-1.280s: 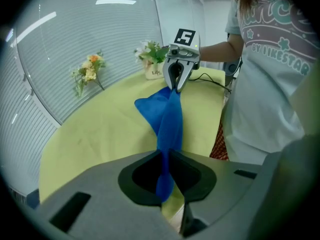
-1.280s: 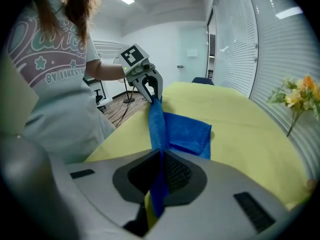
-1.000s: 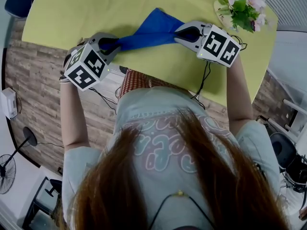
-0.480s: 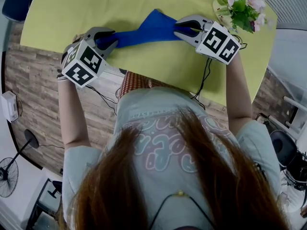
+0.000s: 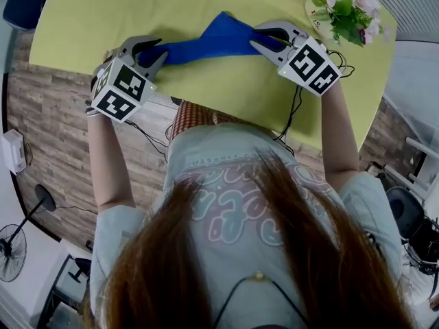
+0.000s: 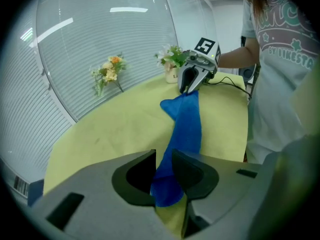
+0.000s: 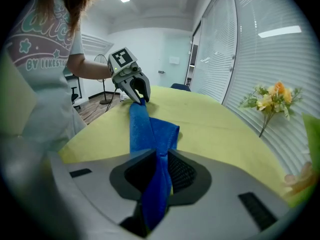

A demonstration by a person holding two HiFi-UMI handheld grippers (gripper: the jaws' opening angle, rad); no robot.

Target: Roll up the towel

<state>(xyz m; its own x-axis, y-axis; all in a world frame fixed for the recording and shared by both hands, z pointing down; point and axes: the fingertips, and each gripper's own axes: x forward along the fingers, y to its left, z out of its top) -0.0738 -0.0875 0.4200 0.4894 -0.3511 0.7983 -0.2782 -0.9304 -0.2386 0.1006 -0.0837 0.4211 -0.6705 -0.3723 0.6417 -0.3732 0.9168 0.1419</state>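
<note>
Blue towel (image 5: 209, 43) lies on the yellow-green table (image 5: 103, 19), close to the person's edge. It is drawn out into a loose, bunched band running from one gripper to the other. A folded flap sticks out from its middle, pointing away from the person.

Left gripper (image 5: 154, 49) – jaws a narrow gap apart and just been opening. In its own view (image 6: 164, 156) the towel's end passes between the pads and rests on the table, slack, not pinched.

Right gripper (image 5: 255, 37) – the same case: jaws have just been opening and stand slightly apart. In its own view (image 7: 159, 156) the other end of the towel hangs loosely through the gap.

Both grippers tilt down toward the tabletop, facing each other along the cloth. Potted flowers (image 5: 346, 5) stand at the table's far right, well apart from the towel.
</note>
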